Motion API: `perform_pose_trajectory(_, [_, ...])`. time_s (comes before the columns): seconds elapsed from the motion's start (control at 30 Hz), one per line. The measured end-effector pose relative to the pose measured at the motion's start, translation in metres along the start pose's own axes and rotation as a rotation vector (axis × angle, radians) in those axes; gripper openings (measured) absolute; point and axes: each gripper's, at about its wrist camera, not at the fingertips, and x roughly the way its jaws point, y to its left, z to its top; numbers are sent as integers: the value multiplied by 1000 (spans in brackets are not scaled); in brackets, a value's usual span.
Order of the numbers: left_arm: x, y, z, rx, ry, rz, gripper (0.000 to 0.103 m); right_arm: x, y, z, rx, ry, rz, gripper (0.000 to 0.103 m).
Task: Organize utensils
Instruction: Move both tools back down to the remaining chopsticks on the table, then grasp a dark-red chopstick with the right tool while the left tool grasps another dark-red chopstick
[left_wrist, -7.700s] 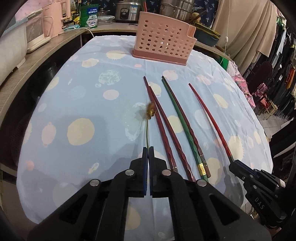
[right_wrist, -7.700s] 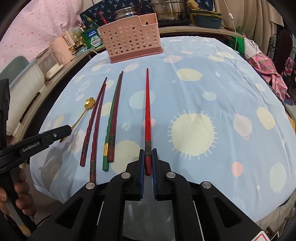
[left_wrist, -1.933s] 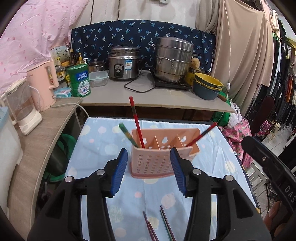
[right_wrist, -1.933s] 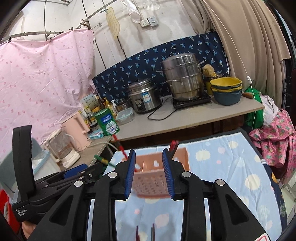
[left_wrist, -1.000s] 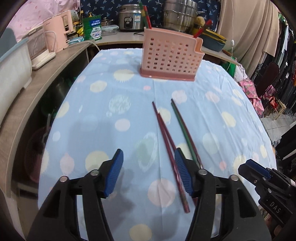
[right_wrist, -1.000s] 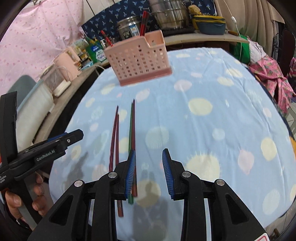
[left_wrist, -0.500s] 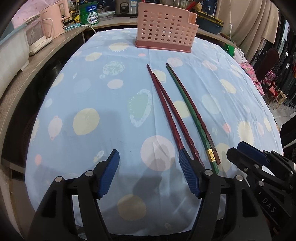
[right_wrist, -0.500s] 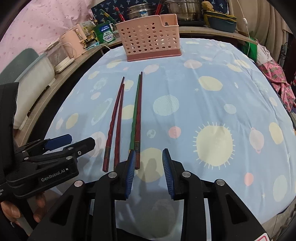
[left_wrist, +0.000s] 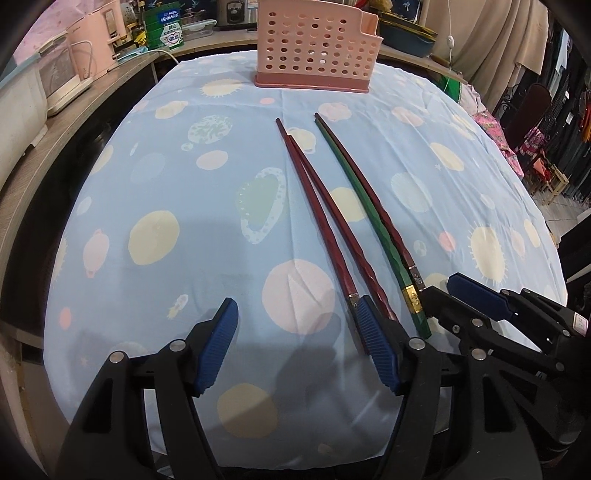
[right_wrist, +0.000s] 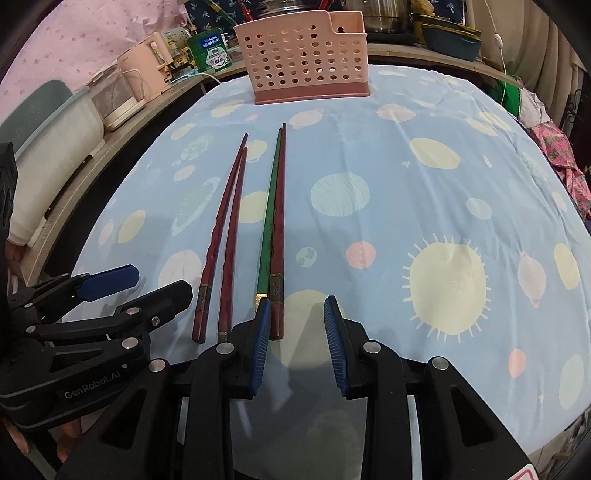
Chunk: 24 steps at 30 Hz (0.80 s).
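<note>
Two grippers hang low over the near edge of a table covered with a light blue cloth (left_wrist: 155, 206) printed with pale yellow circles and suns. The left gripper (left_wrist: 295, 321) has its blue pads wide apart, and nothing is between them but bare cloth; its right pad (left_wrist: 376, 343) lies over the near ends of the two dark red chopsticks (left_wrist: 321, 221), and the pictures do not tell if it touches them. The right gripper (right_wrist: 297, 325) is open only partly and holds nothing; its left pad (right_wrist: 260, 343) stands just beside the near ends of the other pair, which reach the mouth of the gap but are not pressed by the pads.

Four chopsticks lie on the cloth, pointing away from the grippers toward the far side. The dark red pair is on the left, and its two sticks are close together at the far tips. Just to the right lie a green chopstick (right_wrist: 267, 218) with a gold band near its end and a reddish-brown chopstick (right_wrist: 279, 218), side by side and almost touching.

Beyond the tips, well apart from them, a pink perforated holder (right_wrist: 303, 55) stands upright at the far edge of the table. Behind it is a counter (left_wrist: 221, 40) with a pink kettle (right_wrist: 146, 62), a green canister (right_wrist: 210, 51) and metal pots (right_wrist: 376, 14).
</note>
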Motion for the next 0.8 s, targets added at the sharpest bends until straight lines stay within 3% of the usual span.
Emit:
perform_pose_trajectory(0.3, [8, -1, -2, -1, 23, -5, 64, 1, 0, -1, -9, -5, -21, 29])
perform_pose_trajectory(0.57, [8, -3, -3, 5, 17, -5, 68, -5, -21, -1, 65, -16, -58, 29])
perform_pose_trajectory(0.8, [12, -11, -5, 39, 23, -9, 66, -4, -10, 0, 23, -17, -29, 29])
